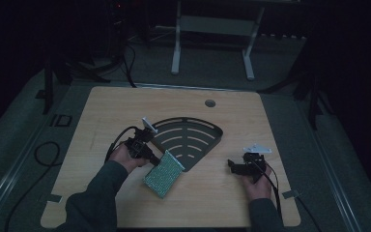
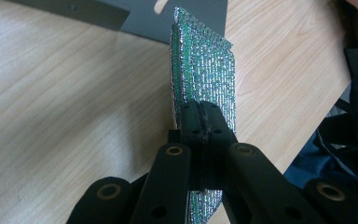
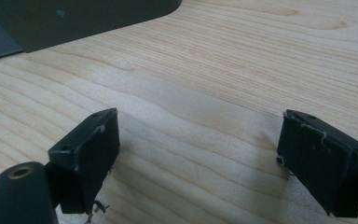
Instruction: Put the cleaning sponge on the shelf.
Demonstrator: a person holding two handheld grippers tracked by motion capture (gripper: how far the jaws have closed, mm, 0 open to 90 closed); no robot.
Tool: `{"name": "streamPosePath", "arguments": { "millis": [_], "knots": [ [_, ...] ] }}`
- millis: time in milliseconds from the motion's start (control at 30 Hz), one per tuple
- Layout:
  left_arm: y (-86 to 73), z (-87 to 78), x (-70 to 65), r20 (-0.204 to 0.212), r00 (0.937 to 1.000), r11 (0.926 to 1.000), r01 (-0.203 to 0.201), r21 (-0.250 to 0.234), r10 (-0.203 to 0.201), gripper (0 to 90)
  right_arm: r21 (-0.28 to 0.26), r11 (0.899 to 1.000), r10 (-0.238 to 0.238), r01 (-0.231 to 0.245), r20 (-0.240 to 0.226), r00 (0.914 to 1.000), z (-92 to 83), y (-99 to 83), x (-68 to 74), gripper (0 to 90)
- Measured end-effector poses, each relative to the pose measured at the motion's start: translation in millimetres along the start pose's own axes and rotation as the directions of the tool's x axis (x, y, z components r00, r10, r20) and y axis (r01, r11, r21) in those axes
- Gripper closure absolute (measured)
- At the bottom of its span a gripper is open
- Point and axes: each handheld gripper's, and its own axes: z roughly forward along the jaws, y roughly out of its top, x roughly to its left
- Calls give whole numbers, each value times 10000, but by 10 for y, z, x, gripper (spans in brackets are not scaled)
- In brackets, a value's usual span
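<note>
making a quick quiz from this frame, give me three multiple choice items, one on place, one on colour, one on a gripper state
1. Where does the dark slotted tray lie on the table?
A. at the near left corner
B. around the middle, between the two grippers
C. hanging off the far edge

2. What colour is the sponge?
A. glittery green and silver
B. plain yellow
C. red

3. How stands the right gripper?
A. shut on the sponge
B. shut on nothing
C. open, with bare wood between its jaws

Answers: 1 B, the high view shows the tray mid-table. 2 A, the left gripper view shows its sparkly green weave. 3 C, its own view shows the jaws wide apart.
</note>
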Motion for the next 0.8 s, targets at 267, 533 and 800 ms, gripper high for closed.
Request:
{"name": "streamPosePath", "arguments": {
  "millis": [267, 533, 800],
  "knots": [
    [87, -2, -19, -4, 10000, 10000, -73, -68, 73, 900, 2, 10000, -6, 6, -1, 10000, 0, 0, -1, 123],
    [202, -35, -17, -3, 10000, 9998, -92, -153, 92, 900, 3, 10000, -9, 9, -1, 10000, 0, 0, -1, 123],
    [290, -24, -35, -66, 9999, 9997, -136, -217, 134, 900, 2, 10000, -13, 13, 0, 10000, 0, 0, -1, 123]
  ]
}}
